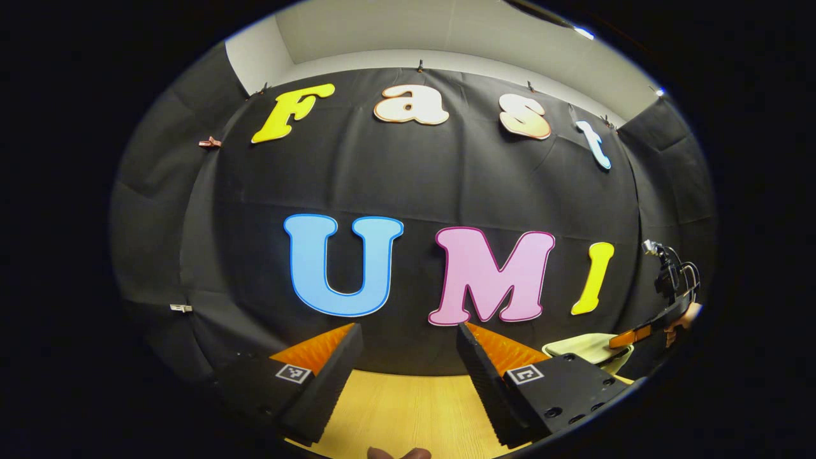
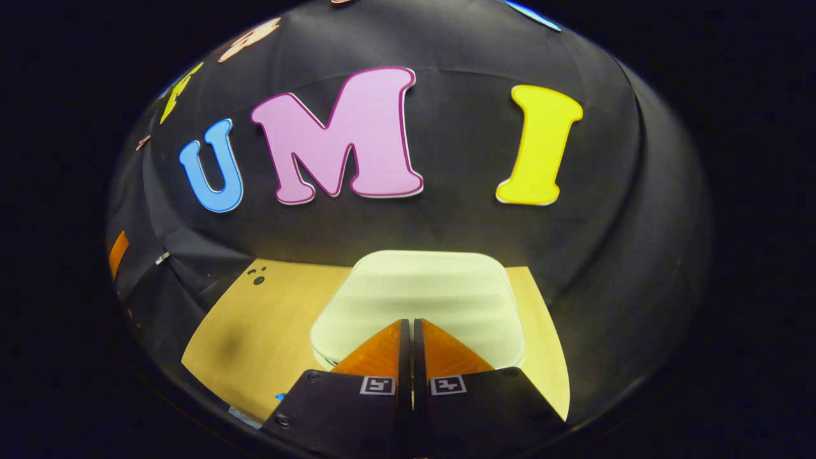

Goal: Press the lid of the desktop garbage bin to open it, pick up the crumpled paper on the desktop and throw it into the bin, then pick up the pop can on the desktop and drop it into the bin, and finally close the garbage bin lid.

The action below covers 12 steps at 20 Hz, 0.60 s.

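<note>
1. Fingers first: my right gripper (image 2: 408, 331) has its two fingers pressed together with nothing between them, tips poised over the near edge of the bin lid (image 2: 421, 293). Whether they touch it I cannot tell.
2. My left gripper (image 1: 408, 357) is spread wide and empty, held above the bare wooden desktop (image 1: 408, 408), well apart from the bin.
3. I judge this to be either the opening press or the closing one. The lid looks flat and down in the right gripper view, so a firm downward push with closed tips near its front edge is what comes next.
4. Farther off in the left gripper view, the pale bin (image 1: 590, 349) sits at the right, with my other gripper (image 1: 663, 306) above it.
5. Crumpled paper and pop can are nowhere I can make out, so I cannot say if they lie behind me or are already in the bin. The bin's body is hidden under its lid.
</note>
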### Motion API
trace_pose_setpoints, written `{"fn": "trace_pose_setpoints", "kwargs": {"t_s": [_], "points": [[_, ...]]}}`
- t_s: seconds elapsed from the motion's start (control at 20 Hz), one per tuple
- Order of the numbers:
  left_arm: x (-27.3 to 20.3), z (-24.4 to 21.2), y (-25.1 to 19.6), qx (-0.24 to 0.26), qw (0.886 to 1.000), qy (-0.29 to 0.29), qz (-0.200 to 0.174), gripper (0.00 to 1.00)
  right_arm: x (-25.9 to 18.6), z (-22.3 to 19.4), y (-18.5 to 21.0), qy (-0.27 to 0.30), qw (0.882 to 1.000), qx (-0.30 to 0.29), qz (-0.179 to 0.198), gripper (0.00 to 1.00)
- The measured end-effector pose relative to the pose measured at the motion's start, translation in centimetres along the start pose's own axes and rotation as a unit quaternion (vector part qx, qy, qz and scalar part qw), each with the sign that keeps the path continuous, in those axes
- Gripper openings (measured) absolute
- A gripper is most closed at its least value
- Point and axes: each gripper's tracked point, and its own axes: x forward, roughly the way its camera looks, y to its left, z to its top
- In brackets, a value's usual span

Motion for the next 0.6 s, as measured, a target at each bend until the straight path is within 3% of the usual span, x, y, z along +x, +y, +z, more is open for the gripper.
{"fn": "trace_pose_setpoints", "kwargs": {"t_s": [0.6], "points": [[-0.6, -0.1, 0.2, -0.005, 1.0, 0.004, 0.002, 0.96, -4.1, 6.9, 1.4, -0.138, 0.99, -0.026, 0.002, 0.06]]}}
